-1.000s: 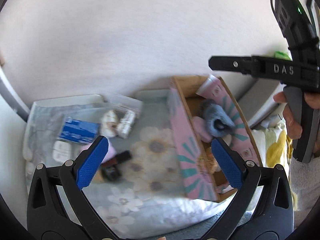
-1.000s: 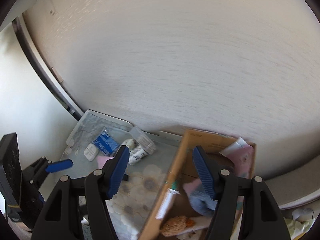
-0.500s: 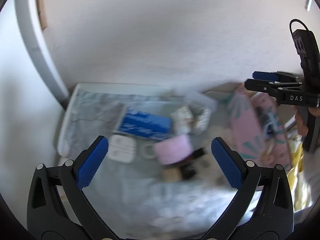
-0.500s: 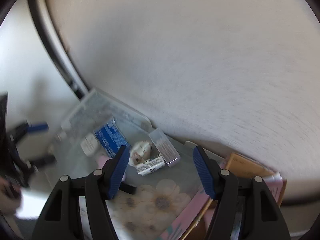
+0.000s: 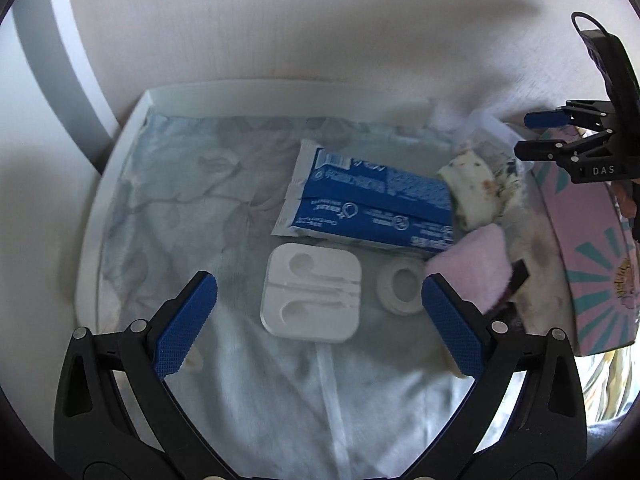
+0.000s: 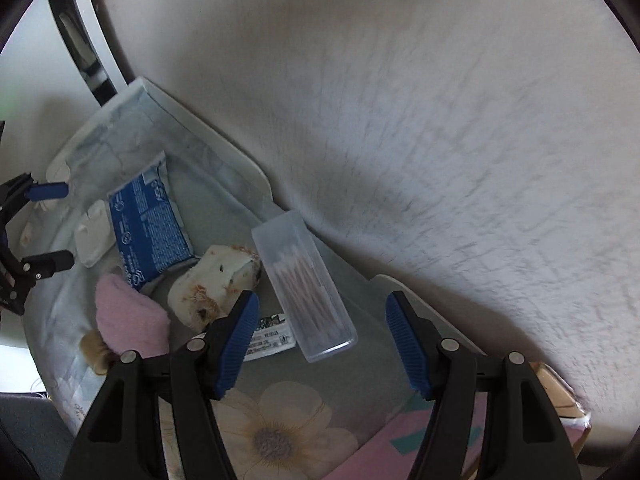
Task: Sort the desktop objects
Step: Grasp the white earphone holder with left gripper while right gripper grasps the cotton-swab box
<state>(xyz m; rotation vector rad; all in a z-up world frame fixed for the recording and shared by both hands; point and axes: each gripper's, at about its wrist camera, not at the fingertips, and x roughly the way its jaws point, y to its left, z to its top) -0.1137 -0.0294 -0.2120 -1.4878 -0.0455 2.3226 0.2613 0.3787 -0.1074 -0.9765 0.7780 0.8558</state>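
My left gripper (image 5: 319, 322) fingers wide and empty above the white earphone case (image 5: 312, 293) on the cloth-covered worktop (image 5: 168, 184), my right gripper (image 6: 322, 338) fingers apart, empty, over the clear cotton-swab box (image 6: 304, 284), blue packet (image 5: 372, 200) between.

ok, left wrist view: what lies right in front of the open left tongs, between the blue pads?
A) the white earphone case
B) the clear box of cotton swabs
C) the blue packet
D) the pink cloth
A: the white earphone case lies centred between the pads of the left tongs; the blue packet is farther back, the pink cloth off to the right, and the swab box sits before the right tongs.
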